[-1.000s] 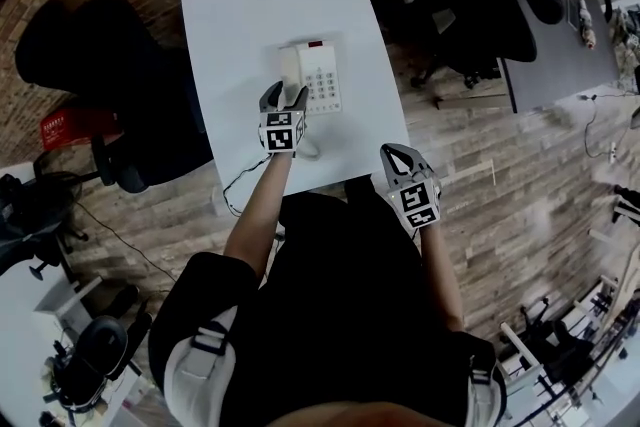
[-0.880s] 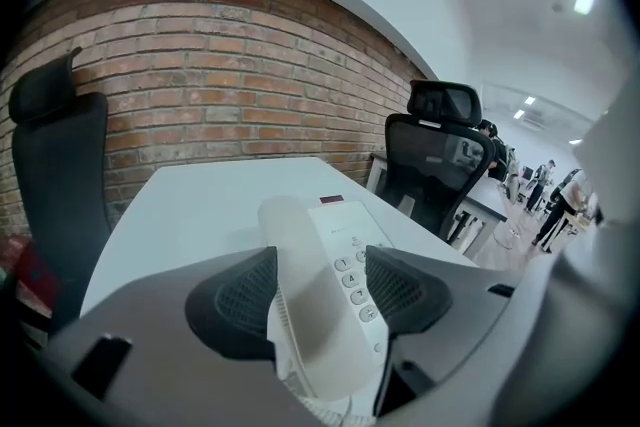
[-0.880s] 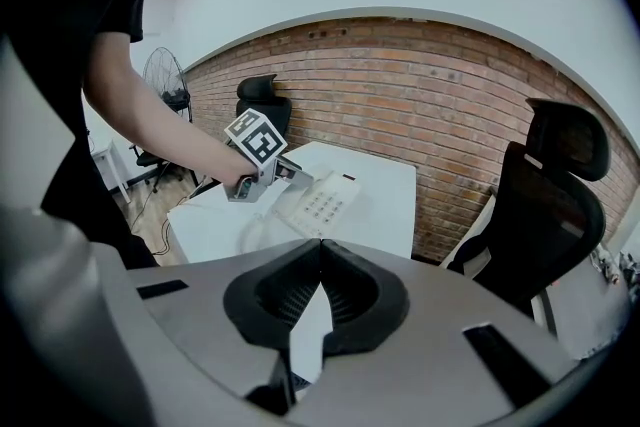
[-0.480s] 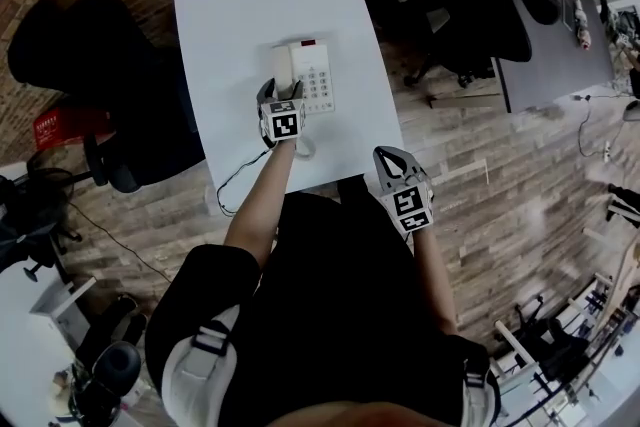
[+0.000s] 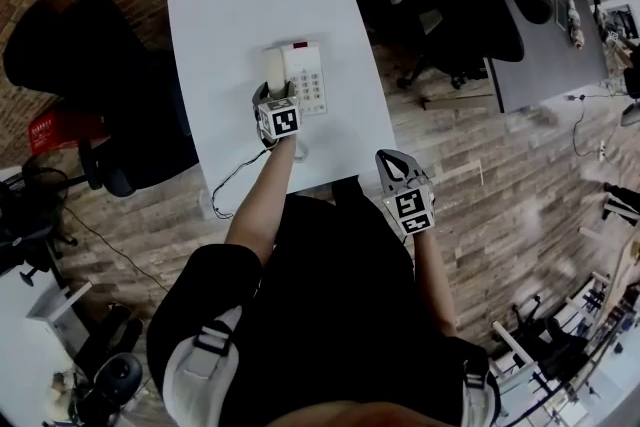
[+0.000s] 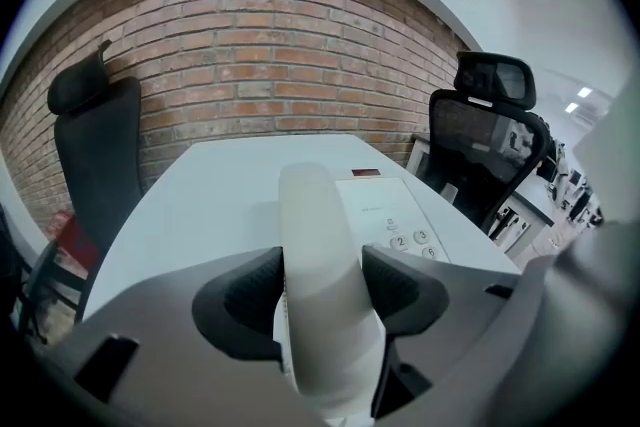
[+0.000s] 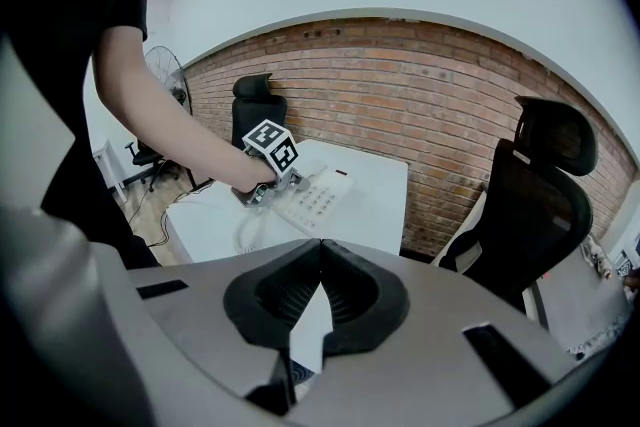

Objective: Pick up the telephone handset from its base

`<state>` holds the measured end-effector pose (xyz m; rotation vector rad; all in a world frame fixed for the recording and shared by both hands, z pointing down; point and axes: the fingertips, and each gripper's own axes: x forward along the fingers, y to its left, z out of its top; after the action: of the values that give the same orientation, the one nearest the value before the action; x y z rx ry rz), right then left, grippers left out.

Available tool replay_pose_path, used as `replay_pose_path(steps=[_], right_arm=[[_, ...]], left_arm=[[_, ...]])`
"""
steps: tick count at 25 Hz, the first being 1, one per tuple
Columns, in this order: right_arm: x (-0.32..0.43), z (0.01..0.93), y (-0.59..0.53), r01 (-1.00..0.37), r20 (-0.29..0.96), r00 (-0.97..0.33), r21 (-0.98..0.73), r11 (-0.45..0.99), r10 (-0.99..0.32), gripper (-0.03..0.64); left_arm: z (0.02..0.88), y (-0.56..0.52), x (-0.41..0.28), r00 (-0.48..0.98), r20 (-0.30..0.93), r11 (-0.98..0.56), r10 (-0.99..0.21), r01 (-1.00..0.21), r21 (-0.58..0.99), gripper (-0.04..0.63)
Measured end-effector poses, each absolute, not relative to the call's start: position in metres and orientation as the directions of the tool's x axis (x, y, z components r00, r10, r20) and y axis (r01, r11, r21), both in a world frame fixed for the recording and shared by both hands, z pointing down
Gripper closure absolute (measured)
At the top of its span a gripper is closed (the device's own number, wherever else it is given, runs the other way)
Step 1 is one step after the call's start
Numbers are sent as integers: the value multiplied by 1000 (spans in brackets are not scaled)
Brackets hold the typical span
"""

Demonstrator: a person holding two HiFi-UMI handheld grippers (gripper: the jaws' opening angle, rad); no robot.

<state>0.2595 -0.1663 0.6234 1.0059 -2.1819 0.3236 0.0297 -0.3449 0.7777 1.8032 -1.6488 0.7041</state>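
Now left hand-held gripper (image 6: 322,283) jaws just closing, clamped on handset (image 6: 315,215) lying in base (image 6: 400,215); right hand-held gripper (image 7: 318,287) together.

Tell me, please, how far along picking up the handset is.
Done: the left gripper straddles the handset, one jaw on each side. In hand: those jaws have just been closing and now look pressed against its sides. Left: the lift itself, since the handset lies on its base. The right gripper is shut, empty and off to the side.
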Motion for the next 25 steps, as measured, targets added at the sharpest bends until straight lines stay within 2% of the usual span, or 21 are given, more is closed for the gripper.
replay_pose_path(steps=[9, 25], right_arm=[[260, 622, -167, -732, 690, -459, 65, 678, -561, 620], [248, 621, -177, -722, 680, -481, 51, 690, -553, 620]], left_arm=[[777, -346, 26, -2, 756, 48, -655, -998, 39, 367], [776, -346, 22, 92, 724, 28, -684, -988, 153, 380]])
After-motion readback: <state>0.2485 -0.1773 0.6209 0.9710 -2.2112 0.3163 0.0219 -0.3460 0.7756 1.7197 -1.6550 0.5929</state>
